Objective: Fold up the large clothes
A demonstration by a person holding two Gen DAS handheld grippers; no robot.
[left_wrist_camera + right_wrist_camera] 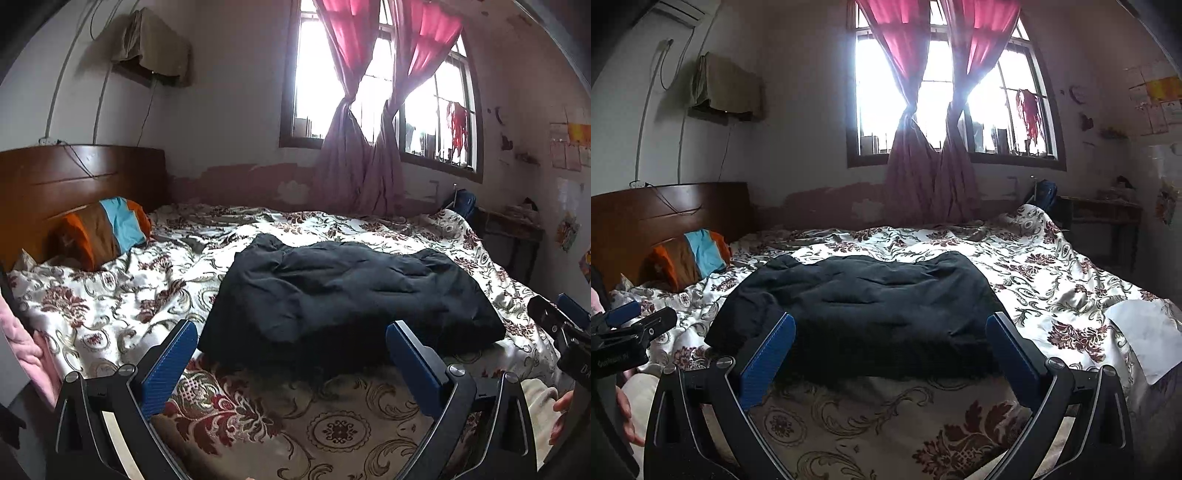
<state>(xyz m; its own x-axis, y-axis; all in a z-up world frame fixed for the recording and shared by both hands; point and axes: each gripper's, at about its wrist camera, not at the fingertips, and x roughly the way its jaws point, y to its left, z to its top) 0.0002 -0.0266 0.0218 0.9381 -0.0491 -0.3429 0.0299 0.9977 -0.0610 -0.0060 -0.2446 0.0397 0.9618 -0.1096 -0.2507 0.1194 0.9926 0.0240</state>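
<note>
Both grippers, left point(291, 354) and right point(890, 345), gape wide and empty (blue pads) before a folded dark garment point(347, 291) on the bed point(110, 295).

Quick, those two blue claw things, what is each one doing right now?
Left gripper: open, holding nothing, just short of the dark garment.
Right gripper: open, holding nothing.

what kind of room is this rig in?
A lived-in home bedroom, most likely. A large bed with a floral bedspread and a wooden headboard fills the view, tied pink curtains hang at the window, and a dark garment lies on the bed before both open grippers.
</note>
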